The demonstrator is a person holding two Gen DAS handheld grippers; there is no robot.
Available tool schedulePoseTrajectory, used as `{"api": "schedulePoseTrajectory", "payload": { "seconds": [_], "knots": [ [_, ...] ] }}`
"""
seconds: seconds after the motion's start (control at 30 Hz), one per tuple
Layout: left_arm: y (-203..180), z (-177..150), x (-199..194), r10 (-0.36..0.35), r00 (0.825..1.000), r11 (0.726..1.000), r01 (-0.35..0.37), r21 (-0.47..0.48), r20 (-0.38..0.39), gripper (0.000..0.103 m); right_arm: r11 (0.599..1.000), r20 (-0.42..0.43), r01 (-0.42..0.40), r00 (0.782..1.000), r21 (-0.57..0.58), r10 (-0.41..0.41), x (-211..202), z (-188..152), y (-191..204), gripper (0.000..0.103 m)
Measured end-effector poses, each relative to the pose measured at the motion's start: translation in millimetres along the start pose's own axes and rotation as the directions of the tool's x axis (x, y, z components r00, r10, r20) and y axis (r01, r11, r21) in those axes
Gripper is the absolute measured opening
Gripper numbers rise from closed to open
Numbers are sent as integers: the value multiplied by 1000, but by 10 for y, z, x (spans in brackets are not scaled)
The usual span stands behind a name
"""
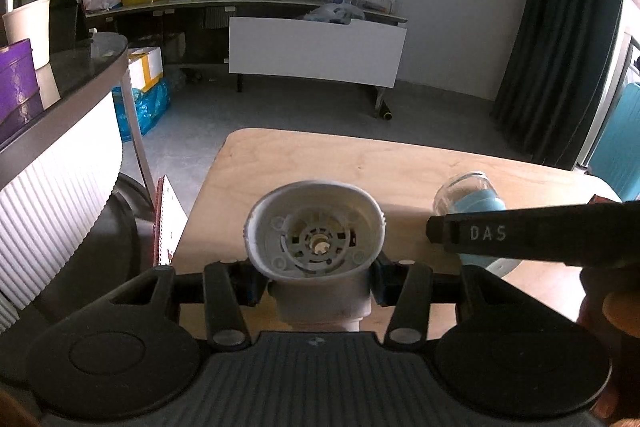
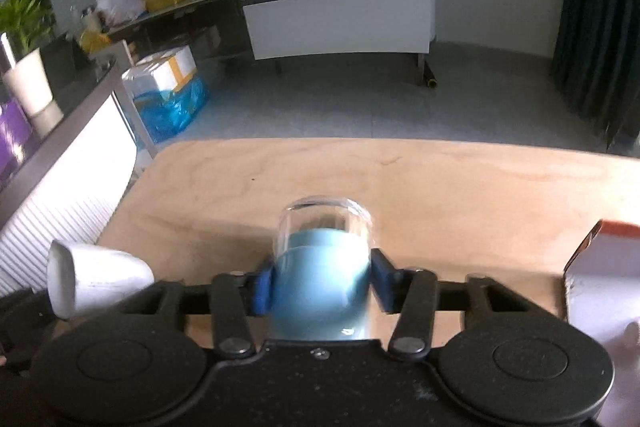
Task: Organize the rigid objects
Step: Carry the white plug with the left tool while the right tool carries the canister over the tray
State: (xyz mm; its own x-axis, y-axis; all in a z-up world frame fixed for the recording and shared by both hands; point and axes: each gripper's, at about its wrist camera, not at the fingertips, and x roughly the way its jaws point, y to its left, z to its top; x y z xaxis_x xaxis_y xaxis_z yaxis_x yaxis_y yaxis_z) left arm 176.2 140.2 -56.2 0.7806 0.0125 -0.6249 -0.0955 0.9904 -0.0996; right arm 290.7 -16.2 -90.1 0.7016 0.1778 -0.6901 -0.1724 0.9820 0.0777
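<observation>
My left gripper [image 1: 316, 283] is shut on a white plastic appliance housing [image 1: 316, 227], its open end with a grey coupling facing the camera, just above the wooden table [image 1: 360, 163]. The right wrist view shows the same housing [image 2: 96, 283] at the lower left. A light blue bottle with a clear cap [image 2: 320, 267] lies between the blue pads of my right gripper [image 2: 322, 285], and both pads rest against its sides. In the left wrist view the bottle [image 1: 476, 195] sits at the right, behind one black finger [image 1: 500, 239] of the right gripper.
A white box with an orange top [image 2: 600, 275] stands on the table at the right. A red-edged white card [image 1: 166, 227] leans off the table's left side. A ribbed white counter [image 1: 60, 187] lies further left, and bare floor beyond the table's far edge.
</observation>
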Motion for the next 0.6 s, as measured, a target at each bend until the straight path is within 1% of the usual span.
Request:
{"api": "schedulePoseTrajectory", "payload": {
  "seconds": [0.1, 0.2, 0.43, 0.53, 0.6],
  "knots": [
    [14, 15, -46, -1, 1000, 1000, 1, -14, -2, 49, 1000, 30, 2, 1000, -11, -2, -176, -56, -23, 57],
    [-22, 13, -146, -6, 1000, 1000, 6, -16, 2, 49, 1000, 51, -16, 999, -18, 17, -410, -109, -42, 57],
    [-145, -17, -512, -19, 1000, 1000, 19, -3, 9, 49, 998, 87, -52, 995, -22, 54, -1005, -297, -104, 57],
    [-207, -49, -683, -15, 1000, 1000, 15, 7, 15, 49, 999, 92, -54, 994, -3, 54, -1245, -411, -141, 57],
    [-254, -85, -798, -15, 1000, 1000, 14, 11, 16, 49, 999, 97, -45, 994, -13, 46, -1364, -482, -125, 57]
  ]
}}
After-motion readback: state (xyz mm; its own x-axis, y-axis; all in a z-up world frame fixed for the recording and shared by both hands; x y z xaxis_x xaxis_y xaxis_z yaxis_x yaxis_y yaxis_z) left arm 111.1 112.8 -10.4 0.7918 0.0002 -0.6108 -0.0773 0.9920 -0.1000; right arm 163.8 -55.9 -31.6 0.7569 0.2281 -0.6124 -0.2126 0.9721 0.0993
